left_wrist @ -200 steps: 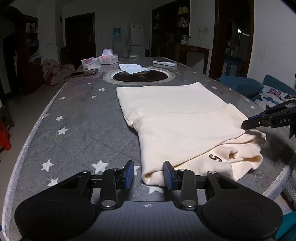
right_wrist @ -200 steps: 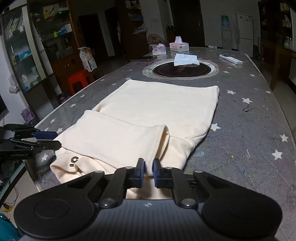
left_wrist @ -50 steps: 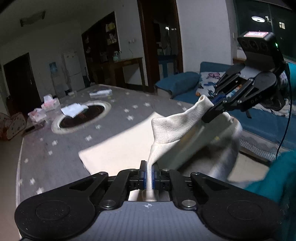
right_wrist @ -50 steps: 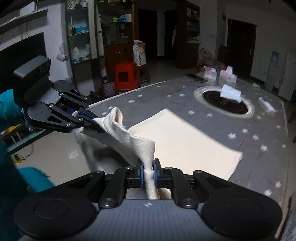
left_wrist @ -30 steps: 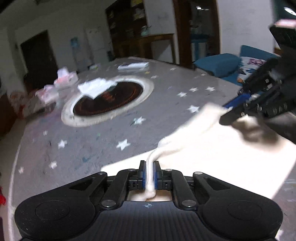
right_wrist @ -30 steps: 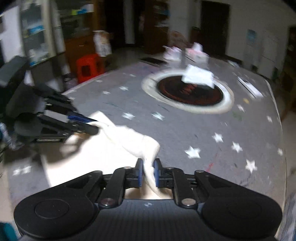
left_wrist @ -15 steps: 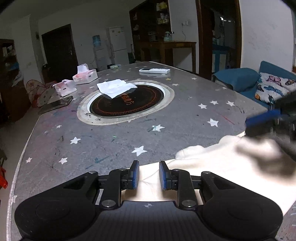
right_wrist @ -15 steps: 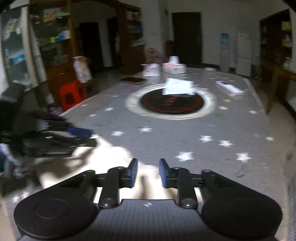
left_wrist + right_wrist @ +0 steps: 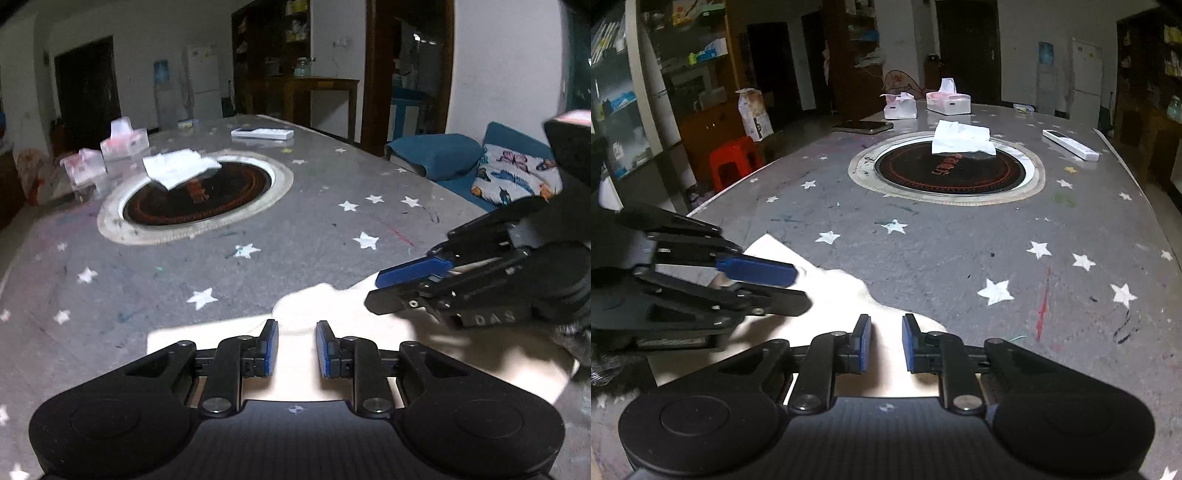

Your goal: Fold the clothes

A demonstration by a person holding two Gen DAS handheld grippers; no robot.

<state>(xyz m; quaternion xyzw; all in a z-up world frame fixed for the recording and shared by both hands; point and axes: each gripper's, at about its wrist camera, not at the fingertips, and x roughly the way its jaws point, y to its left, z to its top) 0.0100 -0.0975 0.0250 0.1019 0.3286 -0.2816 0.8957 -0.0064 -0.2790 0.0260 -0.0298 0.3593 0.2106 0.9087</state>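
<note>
1. Since the frame half a second back, my left claw (image 9: 293,349) has spread a little wider and the cream garment (image 9: 306,306) it dropped is lying on the star-patterned surface (image 9: 258,236), no longer pinched as it was a second ago.
2. That claw is now clearly parted, blue pads empty, with cloth showing through the gap but none gripped.
3. Moving right, my right claw (image 9: 884,343) is likewise open and holds nothing; in the left wrist view it hovers over the garment's far edge, and whether it touches the cloth I cannot tell.
4. I judge this fold is laid: the lifted edge has been carried over and let go, so the garment sits as a flatter stack near my side of the surface.
5. Compared with the earliest frames, the cloth covers far less of the surface, and the round inset (image 9: 947,171) with the tissue (image 9: 962,138) is now well apart from it.
6. The folded edge looks slightly lumpy; I expect smoothing or another fold is needed.
</note>
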